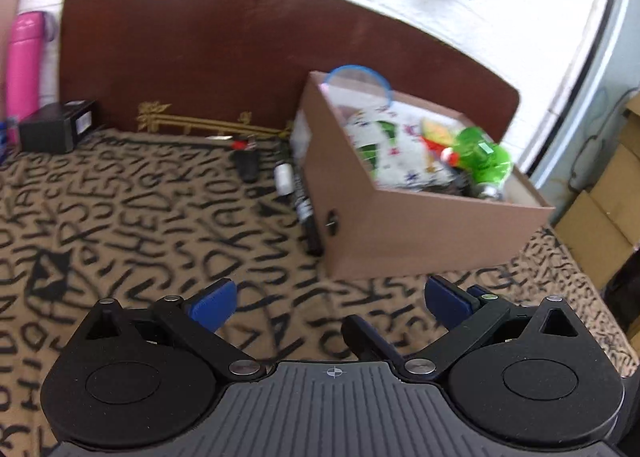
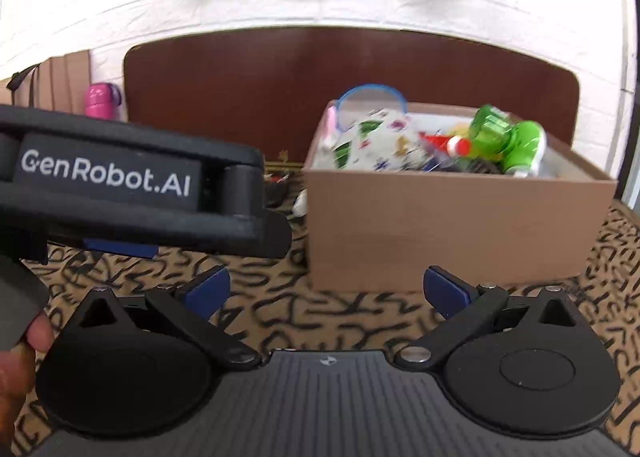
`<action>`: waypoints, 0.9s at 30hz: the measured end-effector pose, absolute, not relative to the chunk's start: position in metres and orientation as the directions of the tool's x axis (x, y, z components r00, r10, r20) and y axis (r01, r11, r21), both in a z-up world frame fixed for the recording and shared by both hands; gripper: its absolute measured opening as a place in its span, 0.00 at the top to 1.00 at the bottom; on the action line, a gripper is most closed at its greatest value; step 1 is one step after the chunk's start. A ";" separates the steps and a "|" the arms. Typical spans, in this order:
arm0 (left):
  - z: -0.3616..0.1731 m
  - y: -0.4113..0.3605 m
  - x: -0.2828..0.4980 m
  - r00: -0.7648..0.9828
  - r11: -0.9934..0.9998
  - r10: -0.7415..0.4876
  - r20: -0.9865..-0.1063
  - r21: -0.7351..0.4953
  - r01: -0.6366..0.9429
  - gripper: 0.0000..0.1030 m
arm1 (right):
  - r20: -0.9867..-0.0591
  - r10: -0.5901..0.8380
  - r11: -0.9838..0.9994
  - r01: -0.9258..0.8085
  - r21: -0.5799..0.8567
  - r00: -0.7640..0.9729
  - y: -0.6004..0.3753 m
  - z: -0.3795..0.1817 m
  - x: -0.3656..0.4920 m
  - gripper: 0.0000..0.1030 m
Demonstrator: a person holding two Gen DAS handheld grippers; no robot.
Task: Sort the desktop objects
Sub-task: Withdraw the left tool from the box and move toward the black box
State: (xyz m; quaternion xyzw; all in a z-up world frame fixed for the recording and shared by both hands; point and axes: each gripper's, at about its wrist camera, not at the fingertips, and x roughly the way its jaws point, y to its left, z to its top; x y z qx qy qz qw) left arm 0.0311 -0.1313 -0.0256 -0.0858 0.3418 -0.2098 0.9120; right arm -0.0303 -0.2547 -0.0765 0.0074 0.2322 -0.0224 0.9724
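Black markers [image 1: 306, 213] beside the cardboard box [image 1: 420, 233] show only from the wide-open left gripper [image 1: 330, 303]; right gripper [image 2: 326, 291] equally wide.

An open brown cardboard box [image 1: 420, 233] sits on the letter-patterned cloth, filled with a patterned white cloth bundle [image 1: 396, 149], a green plastic bottle [image 1: 482, 157] and a blue-rimmed round lid [image 1: 358, 81] standing at its back. Just left of the box lie a black marker [image 1: 306, 213], a small white tube [image 1: 283, 177] and a dark blurred item [image 1: 246, 165].

Black left gripper [image 1: 331, 307], blue-padded jaws, silver screws, white "GenRobot.AI" lettering
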 end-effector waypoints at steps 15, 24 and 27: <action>-0.041 -0.069 0.029 0.674 0.922 -0.384 -0.631 -0.302 0.243 0.00 | -0.486 0.099 0.994 -0.108 0.009 0.868 -0.187 -0.080 -0.026 0.00; -0.027 -0.016 0.059 0.694 0.926 -0.363 -0.622 -0.321 0.198 0.04 | -0.464 0.214 0.969 -0.246 -0.008 0.859 -0.153 -0.064 0.007 0.03; -0.021 0.007 0.073 0.708 0.931 -0.341 -0.618 -0.328 0.162 0.04 | -0.454 0.251 0.957 -0.288 -0.014 0.855 -0.141 -0.057 0.026 0.03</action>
